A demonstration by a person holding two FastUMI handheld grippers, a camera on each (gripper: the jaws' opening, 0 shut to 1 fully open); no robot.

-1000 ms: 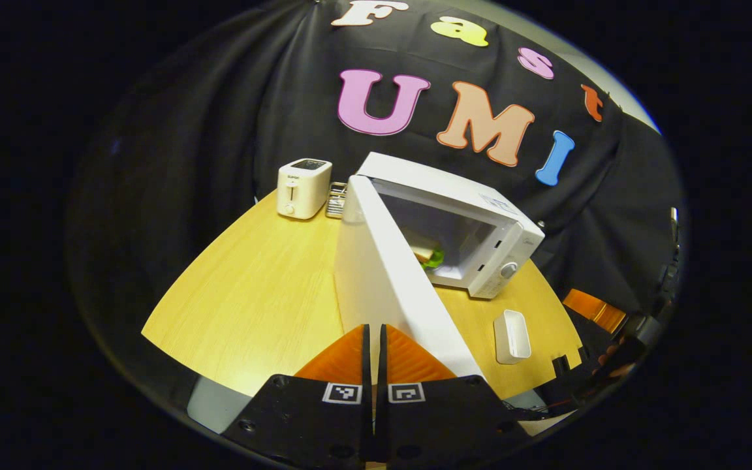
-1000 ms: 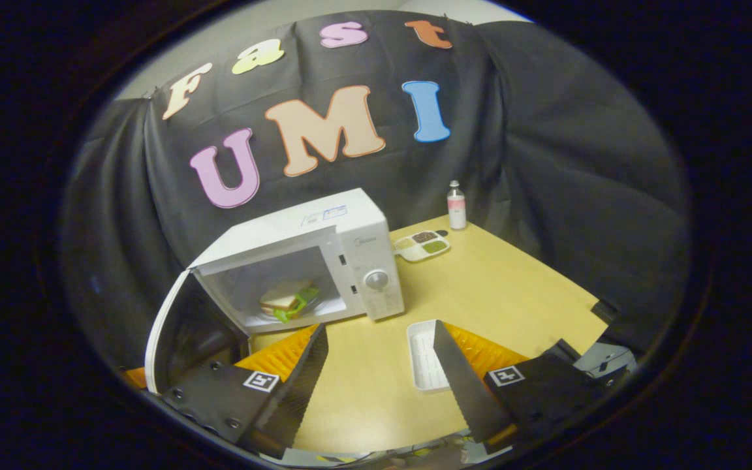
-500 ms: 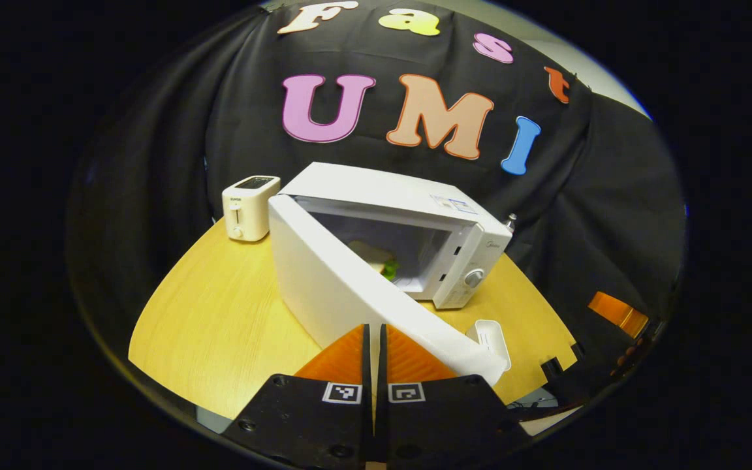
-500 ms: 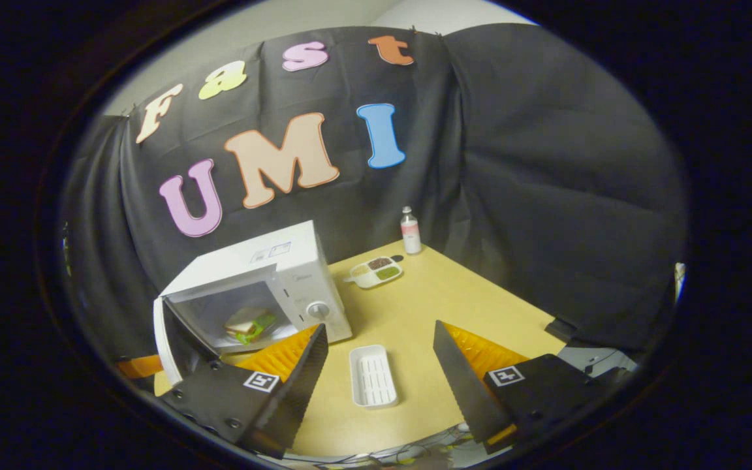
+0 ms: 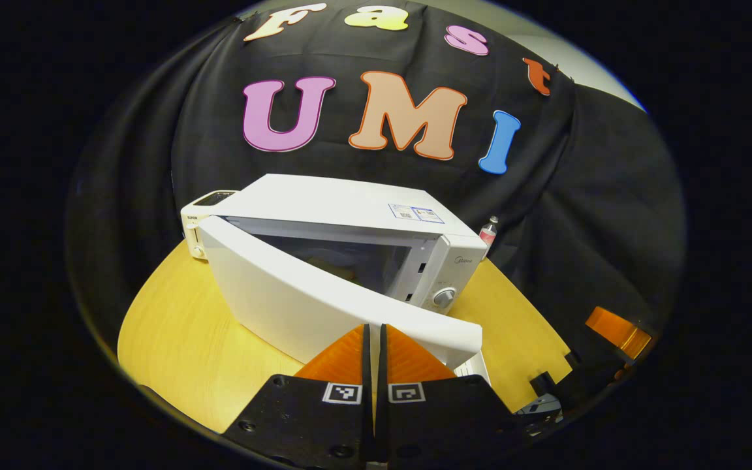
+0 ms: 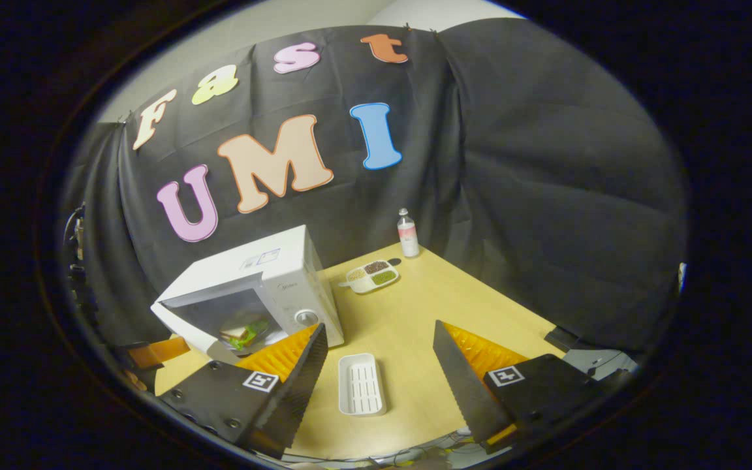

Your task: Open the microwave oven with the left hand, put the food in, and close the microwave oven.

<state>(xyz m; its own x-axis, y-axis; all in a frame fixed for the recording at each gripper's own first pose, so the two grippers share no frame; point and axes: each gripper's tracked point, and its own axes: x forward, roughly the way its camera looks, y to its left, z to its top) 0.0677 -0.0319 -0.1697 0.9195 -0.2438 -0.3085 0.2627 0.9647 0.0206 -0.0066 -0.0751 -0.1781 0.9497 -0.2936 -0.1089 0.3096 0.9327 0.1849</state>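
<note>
We press our left gripper (image 5: 373,336), fingers together, against the microwave (image 5: 350,215) door (image 5: 324,307), which stands partly ajar; the sandwich (image 6: 240,331) lies inside the microwave; our right gripper (image 6: 376,356) hangs wide open, in front of the microwave, above the white tray (image 6: 361,385).

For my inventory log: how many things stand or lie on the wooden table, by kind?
Appliances: 2, white microwave oven, white toaster
Trays: 2, empty white tray, divided dish of grains
Bottles: 1, small pink-labelled bottle
Food: 1, sandwich in microwave
Total: 6
</note>
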